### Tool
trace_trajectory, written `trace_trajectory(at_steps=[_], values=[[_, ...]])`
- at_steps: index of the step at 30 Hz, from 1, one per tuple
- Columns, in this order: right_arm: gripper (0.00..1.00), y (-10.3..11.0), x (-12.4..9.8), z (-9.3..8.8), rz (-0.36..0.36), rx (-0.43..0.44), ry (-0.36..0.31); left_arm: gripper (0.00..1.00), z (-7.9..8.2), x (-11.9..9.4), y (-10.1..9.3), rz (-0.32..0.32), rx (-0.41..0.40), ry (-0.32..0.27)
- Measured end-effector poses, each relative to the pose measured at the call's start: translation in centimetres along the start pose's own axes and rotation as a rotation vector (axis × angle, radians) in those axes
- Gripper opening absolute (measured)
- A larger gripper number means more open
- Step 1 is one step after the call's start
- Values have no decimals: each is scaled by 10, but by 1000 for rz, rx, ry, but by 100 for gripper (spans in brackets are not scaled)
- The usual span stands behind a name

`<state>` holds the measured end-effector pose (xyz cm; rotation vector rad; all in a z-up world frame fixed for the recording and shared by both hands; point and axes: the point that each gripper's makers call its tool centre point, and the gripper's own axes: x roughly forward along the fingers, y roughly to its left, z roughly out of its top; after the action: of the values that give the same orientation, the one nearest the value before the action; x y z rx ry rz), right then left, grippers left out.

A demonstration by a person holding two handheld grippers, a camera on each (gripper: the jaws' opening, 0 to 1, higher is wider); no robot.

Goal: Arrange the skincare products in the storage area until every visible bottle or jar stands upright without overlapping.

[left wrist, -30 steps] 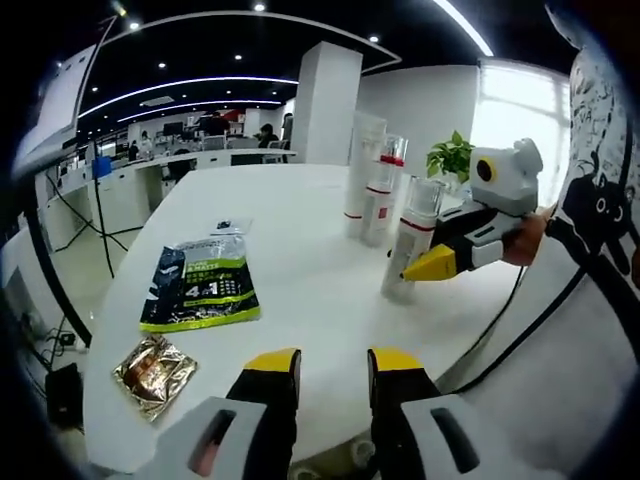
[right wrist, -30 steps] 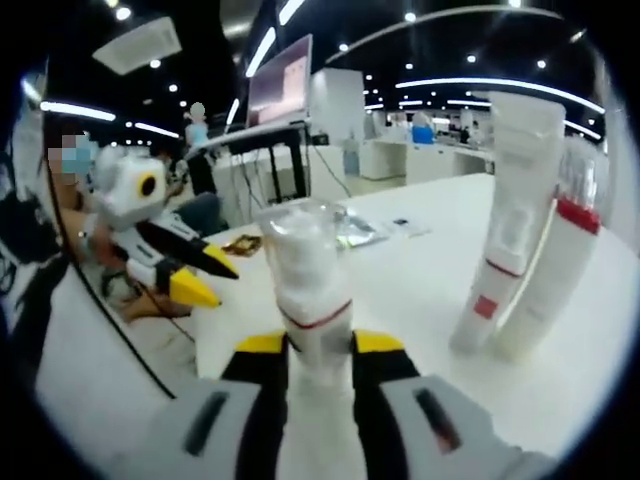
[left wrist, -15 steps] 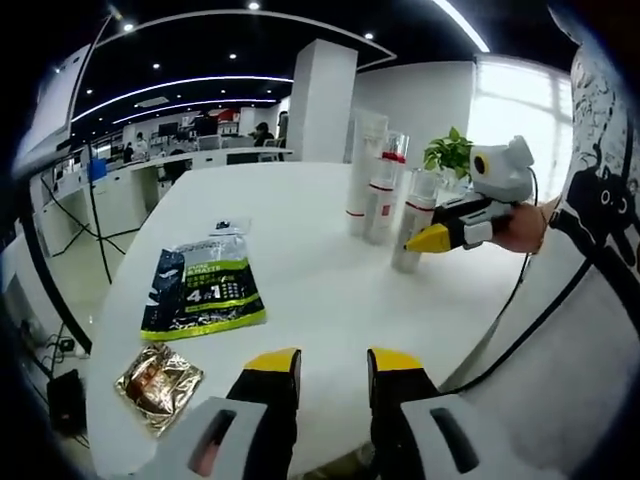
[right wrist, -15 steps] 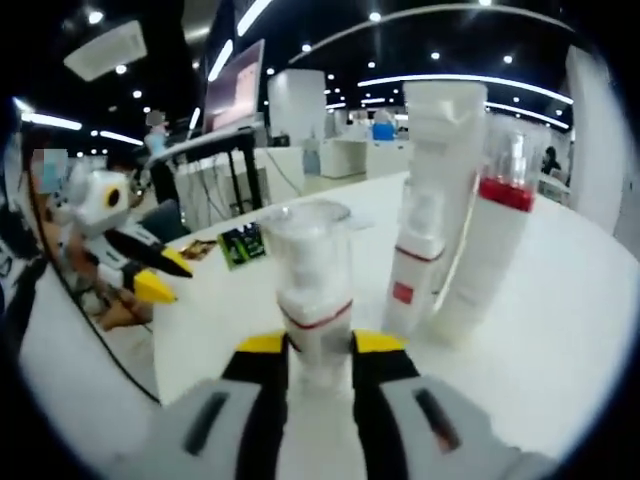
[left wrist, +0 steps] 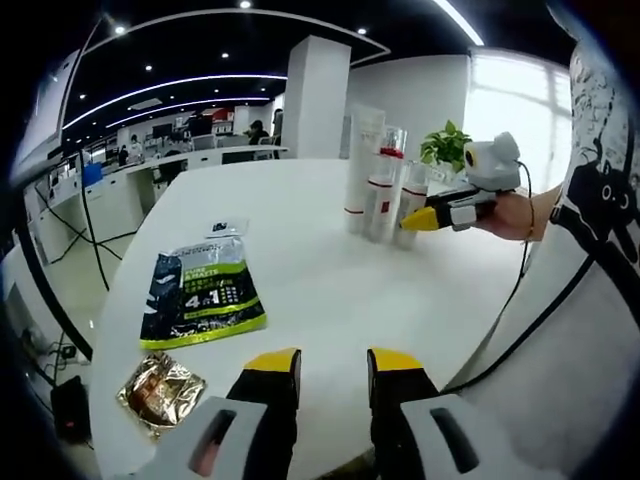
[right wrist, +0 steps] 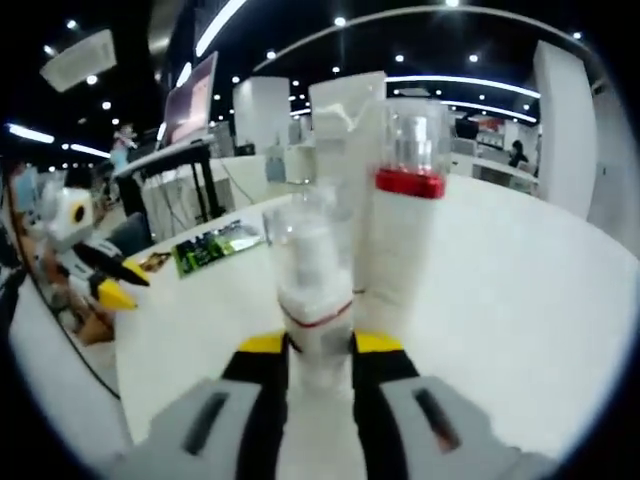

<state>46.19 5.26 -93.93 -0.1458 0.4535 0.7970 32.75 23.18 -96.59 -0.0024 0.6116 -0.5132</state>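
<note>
Right gripper (right wrist: 319, 350) clamps a small clear-capped white bottle (right wrist: 311, 300) upright between its yellow-tipped jaws, just in front of a taller red-banded bottle (right wrist: 405, 235) and a white tube (right wrist: 335, 130) standing behind it on the round white table (right wrist: 500, 300). In the left gripper view, the left gripper (left wrist: 335, 365) hangs over the near table edge with its jaws narrowly apart and nothing between them. The three products stand grouped at the far right, well apart from a green-and-black pouch (left wrist: 200, 298) and a gold foil packet (left wrist: 160, 388) lying flat at the left.
</note>
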Motion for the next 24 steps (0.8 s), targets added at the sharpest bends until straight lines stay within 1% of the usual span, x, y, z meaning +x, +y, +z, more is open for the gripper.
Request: trace_trajectory(at_steps=[5, 10, 11, 12, 13, 15, 18, 19, 22, 24], values=[[22, -5, 5, 3, -2, -3, -8, 27, 1, 1, 0, 1, 0, 2], [23, -6, 5, 2, 3, -3, -4, 27, 1, 2, -2, -1, 5, 9], [23, -6, 5, 1, 2, -7, 3, 27, 2, 2, -2, -2, 5, 7], [23, -7, 3, -4, -3, -18, 29, 27, 3, 3, -2, -1, 4, 4], [24, -7, 3, -7, -6, -24, 39, 27, 4, 3, -2, -1, 5, 2], [26, -8, 0, -12, -15, -24, 53, 27, 8, 3, -1, 1, 11, -8], [26, -7, -3, -14, -14, -31, 64, 27, 15, 5, 2, 3, -2, -37], [26, -7, -3, -15, -11, -29, 65, 27, 16, 5, 2, 3, -5, -35], [26, -7, -3, -18, -3, -8, 70, 27, 16, 7, 5, 12, 22, -5], [26, -5, -2, -21, 7, -13, 76, 27, 22, 7, 8, 20, 36, -3]])
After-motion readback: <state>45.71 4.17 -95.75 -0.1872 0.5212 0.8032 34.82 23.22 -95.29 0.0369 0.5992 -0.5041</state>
